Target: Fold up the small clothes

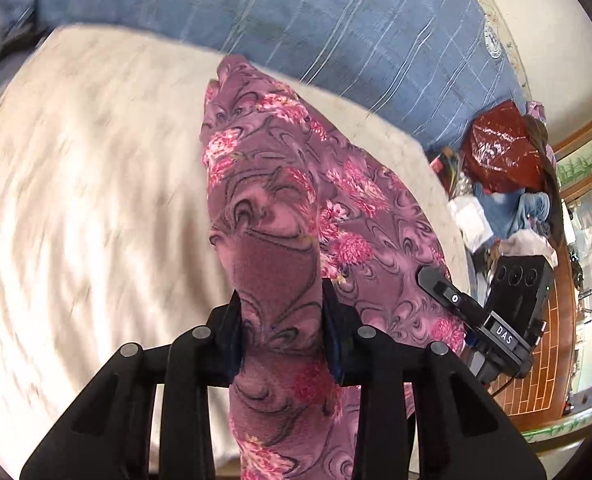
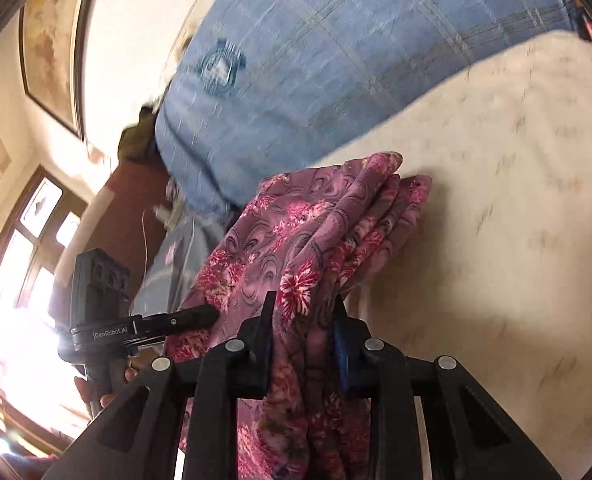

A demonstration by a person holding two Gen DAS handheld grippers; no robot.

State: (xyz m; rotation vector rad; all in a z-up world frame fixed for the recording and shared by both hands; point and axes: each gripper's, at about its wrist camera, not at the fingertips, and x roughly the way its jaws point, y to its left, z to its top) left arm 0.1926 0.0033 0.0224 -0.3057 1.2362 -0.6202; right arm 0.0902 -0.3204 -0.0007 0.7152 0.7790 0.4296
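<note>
Room's pretty cluttered. Past both grippers there's a bed with a blue checked bedspread (image 1: pixel 335 20), and a cream blanket (image 1: pixel 76 180) spread over it. Off to the right of the left hand-held gripper (image 1: pixel 282 328) sits a pile of clothes and a shiny red bag (image 1: pixel 503 148). Framed picture (image 2: pixel 52 40) on the wall. Purple floral garment (image 1: pixel 280 184) lifts off the blanket, pinched at one end by the left hand-held gripper and at the other by the right hand-held gripper (image 2: pixel 303 328).

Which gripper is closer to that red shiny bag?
Right. The right gripper shows just below the red bag; the left gripper, clamping the floral cloth, sits further away.
</note>
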